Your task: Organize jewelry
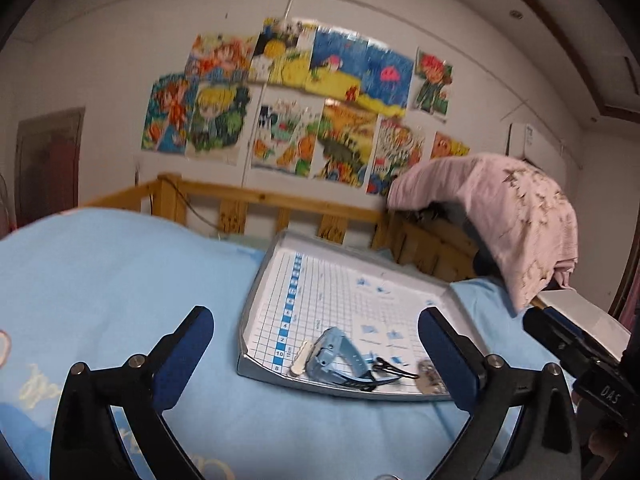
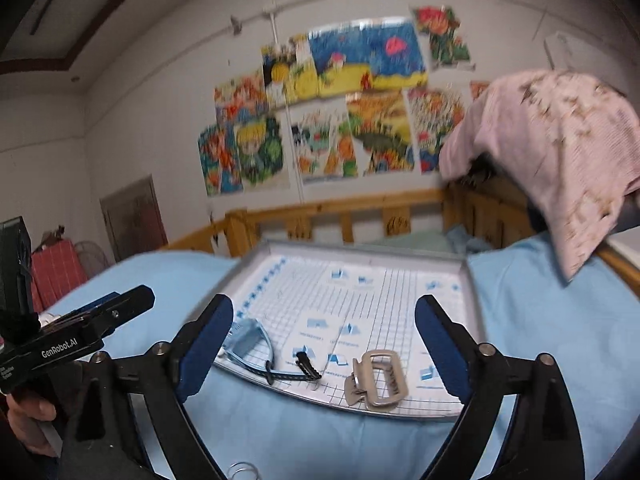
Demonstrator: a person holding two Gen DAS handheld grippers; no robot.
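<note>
Over the gridded tray (image 2: 474, 300), we hold both grippers spread and empty, our right gripper (image 2: 324, 344) nearer the silver buckle (image 2: 378, 382), which lies just ahead between its fingertips, long axis across them.

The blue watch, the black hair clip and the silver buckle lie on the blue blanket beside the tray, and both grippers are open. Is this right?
Not quite. In the right wrist view, the blue watch, black hair clip and silver buckle lie inside the tray, not beside it. Both grippers are open.
</note>
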